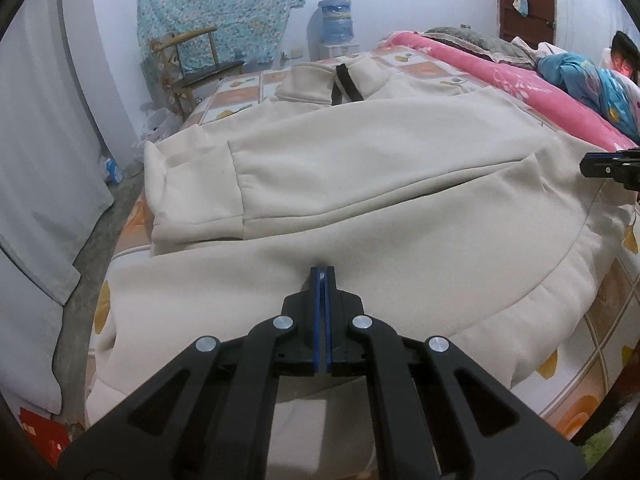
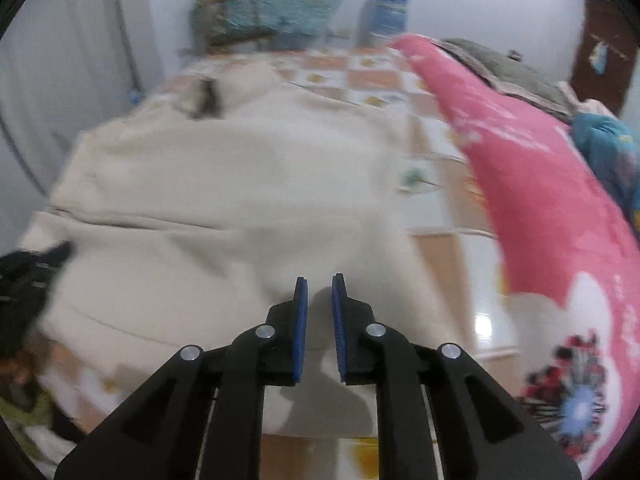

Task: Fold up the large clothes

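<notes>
While cream jacket (image 1: pixel 360 168) lies spread across centre of both frames on checked bedsheet (image 1: pixel 592 344), sleeves folded over its front, collar with dark zip at upper centre of left view, my left gripper (image 1: pixel 324 270) sits clenched, blue pads pressed together, tips down in pinched cloth at lower centre. My right gripper (image 2: pixel 320 280) stands slightly parted over hem, nothing between pads; view blurred. Pink quilt (image 2: pixel 540 184) runs along right edge. Wooden chair (image 1: pixel 196 64) at upper left.
</notes>
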A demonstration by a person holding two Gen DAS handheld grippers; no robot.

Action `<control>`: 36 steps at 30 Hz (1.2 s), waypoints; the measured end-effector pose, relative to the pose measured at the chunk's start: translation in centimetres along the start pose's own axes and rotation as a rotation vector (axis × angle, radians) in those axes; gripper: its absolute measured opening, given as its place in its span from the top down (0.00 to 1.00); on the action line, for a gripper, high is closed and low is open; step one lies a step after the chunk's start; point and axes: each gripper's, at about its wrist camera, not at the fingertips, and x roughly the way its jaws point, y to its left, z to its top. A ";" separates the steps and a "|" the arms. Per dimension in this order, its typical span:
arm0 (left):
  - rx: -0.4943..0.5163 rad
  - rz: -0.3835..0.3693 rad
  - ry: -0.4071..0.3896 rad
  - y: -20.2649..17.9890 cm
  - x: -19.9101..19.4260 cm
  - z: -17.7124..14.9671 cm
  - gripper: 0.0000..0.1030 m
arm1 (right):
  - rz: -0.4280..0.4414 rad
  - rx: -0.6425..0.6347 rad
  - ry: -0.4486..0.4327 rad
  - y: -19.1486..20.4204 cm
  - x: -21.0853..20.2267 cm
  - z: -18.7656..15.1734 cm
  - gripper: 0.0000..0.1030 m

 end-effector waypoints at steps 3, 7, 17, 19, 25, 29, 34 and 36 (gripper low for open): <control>0.001 -0.004 -0.005 0.1 0.0 -0.1 0.98 | -0.040 0.046 0.040 -2.6 1.8 -0.1 0.97; 0.003 -0.006 -0.004 0.0 -0.1 -0.1 0.98 | -0.088 0.120 -0.001 -4.4 0.0 0.9 0.96; -0.033 -0.071 0.008 1.1 0.1 0.0 0.97 | 0.105 0.052 0.063 0.2 0.4 -1.6 0.72; -0.050 -0.102 0.016 1.5 0.1 0.1 0.95 | 0.131 0.096 0.087 -0.5 1.3 -1.8 0.72; -0.154 -0.193 0.021 4.5 -0.9 -0.3 0.88 | 0.157 0.022 0.012 2.1 -1.7 -0.1 0.53; -0.258 -0.139 0.039 8.0 -1.6 -1.8 0.88 | 0.139 -0.017 0.052 3.2 0.0 -0.6 0.53; -0.406 -0.103 0.048 12.6 -1.9 -3.9 0.90 | 0.137 0.069 0.084 0.7 1.2 -1.0 0.53; -0.461 -0.120 0.036 14.1 -2.1 -4.2 0.90 | 0.124 0.092 0.080 -0.3 0.9 -1.1 0.53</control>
